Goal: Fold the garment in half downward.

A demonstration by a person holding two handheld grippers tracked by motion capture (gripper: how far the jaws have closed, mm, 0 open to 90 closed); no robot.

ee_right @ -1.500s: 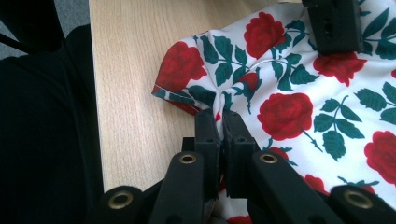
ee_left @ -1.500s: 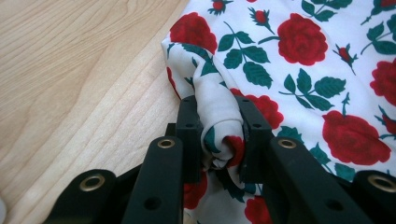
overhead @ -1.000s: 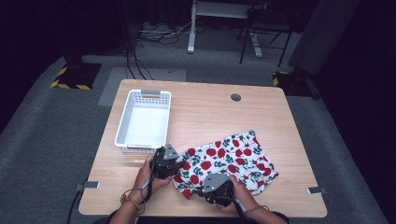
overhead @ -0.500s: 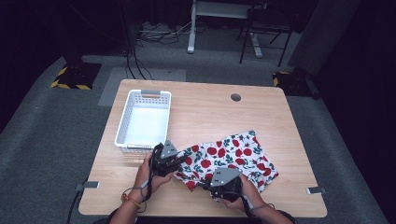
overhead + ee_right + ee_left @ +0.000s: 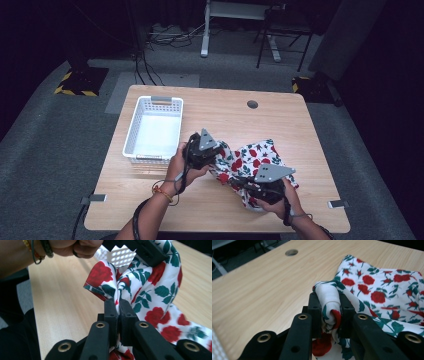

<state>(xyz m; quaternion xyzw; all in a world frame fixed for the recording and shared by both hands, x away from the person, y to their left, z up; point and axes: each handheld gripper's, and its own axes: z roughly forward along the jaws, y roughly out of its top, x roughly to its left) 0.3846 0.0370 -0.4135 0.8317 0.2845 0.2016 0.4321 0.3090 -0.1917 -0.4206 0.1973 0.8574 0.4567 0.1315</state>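
A white cloth printed with red roses and green leaves [image 5: 252, 161] lies on the wooden table [image 5: 215, 115], its near edge lifted off the wood. My left gripper [image 5: 212, 152] is shut on a rolled fold of the rose cloth [image 5: 329, 305] at the cloth's left side. My right gripper [image 5: 245, 187] is shut on a bunched corner of the rose cloth [image 5: 130, 287] near the table's front. In the right gripper view the person's left hand [image 5: 85, 246] and the other gripper's black body [image 5: 147, 251] hang just above the raised cloth.
A white plastic basket [image 5: 155, 131] stands empty at the table's left, just beyond the left hand. A round cable hole [image 5: 252, 104] sits near the far edge. Grey carpet, a desk frame and cables lie beyond the table.
Both hands have risen and shifted forward with the cloth's near edge pinched in them, so that edge now hangs off the table. Both grippers have kept their hold throughout.
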